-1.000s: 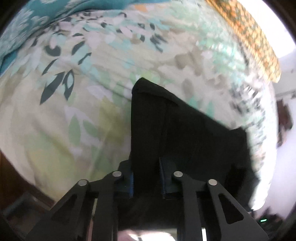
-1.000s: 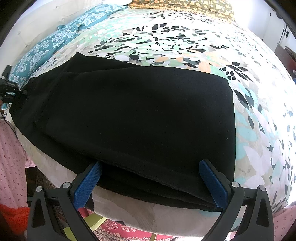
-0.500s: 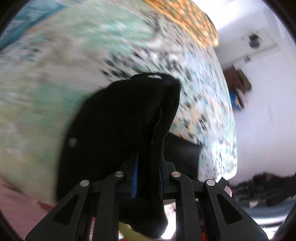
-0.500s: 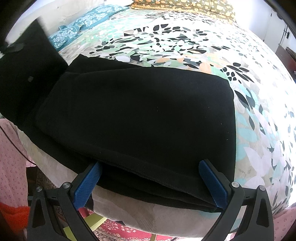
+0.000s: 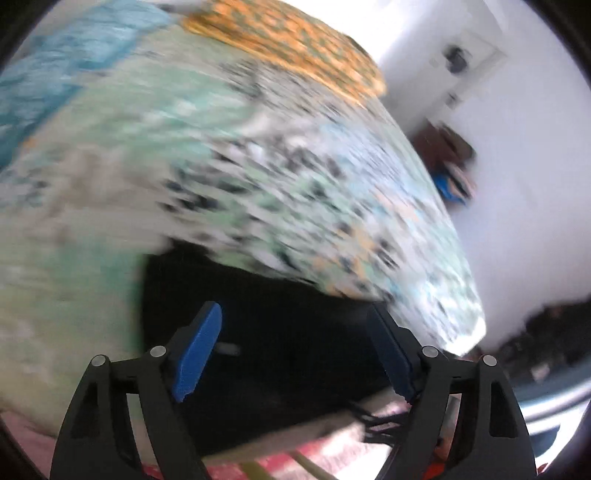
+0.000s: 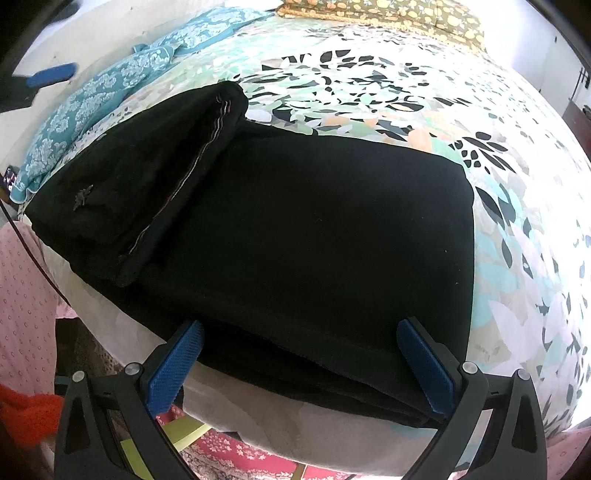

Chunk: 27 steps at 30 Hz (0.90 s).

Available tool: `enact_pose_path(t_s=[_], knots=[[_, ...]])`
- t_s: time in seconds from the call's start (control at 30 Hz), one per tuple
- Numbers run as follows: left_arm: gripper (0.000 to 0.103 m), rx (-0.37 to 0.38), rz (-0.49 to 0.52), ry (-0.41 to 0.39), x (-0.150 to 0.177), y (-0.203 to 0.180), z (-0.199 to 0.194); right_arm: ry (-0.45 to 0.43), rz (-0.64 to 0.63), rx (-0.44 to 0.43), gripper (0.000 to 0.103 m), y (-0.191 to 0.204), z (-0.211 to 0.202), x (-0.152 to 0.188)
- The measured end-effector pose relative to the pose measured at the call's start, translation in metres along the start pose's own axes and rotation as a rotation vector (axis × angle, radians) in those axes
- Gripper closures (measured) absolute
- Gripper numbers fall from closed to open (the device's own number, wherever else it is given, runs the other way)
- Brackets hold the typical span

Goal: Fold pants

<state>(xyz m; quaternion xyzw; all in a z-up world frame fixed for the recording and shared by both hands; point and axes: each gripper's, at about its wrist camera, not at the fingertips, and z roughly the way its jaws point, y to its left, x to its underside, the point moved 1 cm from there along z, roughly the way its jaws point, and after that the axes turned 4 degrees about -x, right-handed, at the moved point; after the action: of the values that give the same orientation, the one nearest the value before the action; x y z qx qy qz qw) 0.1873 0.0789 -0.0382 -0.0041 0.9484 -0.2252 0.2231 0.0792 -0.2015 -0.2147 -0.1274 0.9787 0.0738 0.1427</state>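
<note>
The black pants (image 6: 314, 229) lie folded on the floral bedsheet (image 6: 406, 92), close to the bed's near edge. One end (image 6: 166, 166) lies loosely turned over on their left part, its striped inner seam showing. My right gripper (image 6: 300, 325) stands open at the pants' near edge, its blue pads (image 6: 177, 365) wide apart with the fabric edge running between them. My left gripper (image 5: 295, 317) hovers over the pants (image 5: 277, 325) in a blurred view; its jaws are opening and nothing is pressed between them. One of its blue pads (image 6: 51, 75) shows at the far left.
A teal floral cloth (image 6: 110, 92) lies along the left side of the bed and an orange-patterned pillow (image 6: 388, 18) at its head. Below the bed edge are a red patterned rug (image 6: 240, 454) and pink fabric (image 6: 22, 295).
The left gripper lifted the pants' end, swung it over onto the folded pants, then let go and opened. The right gripper has stayed put.
</note>
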Motion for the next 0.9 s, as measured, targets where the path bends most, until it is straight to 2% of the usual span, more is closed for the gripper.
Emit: enact_pose_path(t_s=[0.03, 0.1, 0.17, 0.2, 0.23, 0.33, 0.4, 0.47, 0.5, 0.57, 0.6, 0.63, 0.73, 0.83, 0.9], knots=[[0.020, -0.027, -0.048, -0.021, 0.000, 0.020, -0.005, -0.004, 0.012, -0.006, 0.000, 0.000, -0.005, -0.001], [0.020, -0.093, -0.167, -0.056, 0.008, 0.065, -0.010, -0.085, 0.026, -0.048, 0.000, 0.002, -0.027, -0.005], [0.020, -0.140, -0.269, -0.070, 0.026, 0.104, -0.007, -0.194, -0.014, -0.208, 0.000, 0.017, -0.052, -0.009], [0.020, -0.152, -0.322, -0.070, 0.038, 0.123, -0.003, -0.211, -0.032, -0.270, 0.000, 0.023, -0.055, -0.011], [0.020, -0.160, -0.364, -0.070, 0.049, 0.138, 0.002, -0.217, -0.058, -0.382, 0.000, 0.033, -0.056, -0.014], [0.022, -0.205, -0.502, -0.053, 0.088, 0.186, 0.018, -0.147, -0.036, -0.650, 0.000, 0.048, -0.033, -0.026], [0.025, -0.237, -0.583, 0.004, 0.100, 0.198, 0.034, -0.099, 0.042, -0.748, 0.000, 0.047, -0.013, -0.037], [0.025, -0.182, -0.616, -0.020, 0.097, 0.202, 0.033, -0.063, 0.158, -0.850, 0.001, 0.039, 0.009, -0.051], [0.025, -0.199, -0.607, -0.039, 0.094, 0.201, 0.031, -0.047, 0.194, -0.862, 0.005, 0.036, 0.017, -0.056], [0.024, -0.289, -0.546, -0.074, 0.087, 0.194, 0.027, -0.016, 0.228, -0.898, 0.009, 0.034, 0.029, -0.066], [0.024, -0.315, -0.523, -0.075, 0.085, 0.192, 0.028, 0.004, 0.234, -0.888, 0.010, 0.033, 0.034, -0.070], [0.024, -0.325, -0.506, -0.072, 0.084, 0.189, 0.030, 0.029, 0.245, -0.869, 0.011, 0.032, 0.040, -0.072], [0.024, -0.308, -0.479, -0.051, 0.083, 0.180, 0.039, 0.112, 0.276, -0.941, 0.015, 0.032, 0.049, -0.072], [0.024, -0.347, -0.425, -0.042, 0.079, 0.174, 0.043, 0.185, 0.272, -0.897, 0.026, 0.030, 0.054, -0.071], [0.024, -0.387, -0.374, -0.047, 0.077, 0.168, 0.045, 0.185, 0.275, -0.832, 0.026, 0.023, 0.051, -0.070]])
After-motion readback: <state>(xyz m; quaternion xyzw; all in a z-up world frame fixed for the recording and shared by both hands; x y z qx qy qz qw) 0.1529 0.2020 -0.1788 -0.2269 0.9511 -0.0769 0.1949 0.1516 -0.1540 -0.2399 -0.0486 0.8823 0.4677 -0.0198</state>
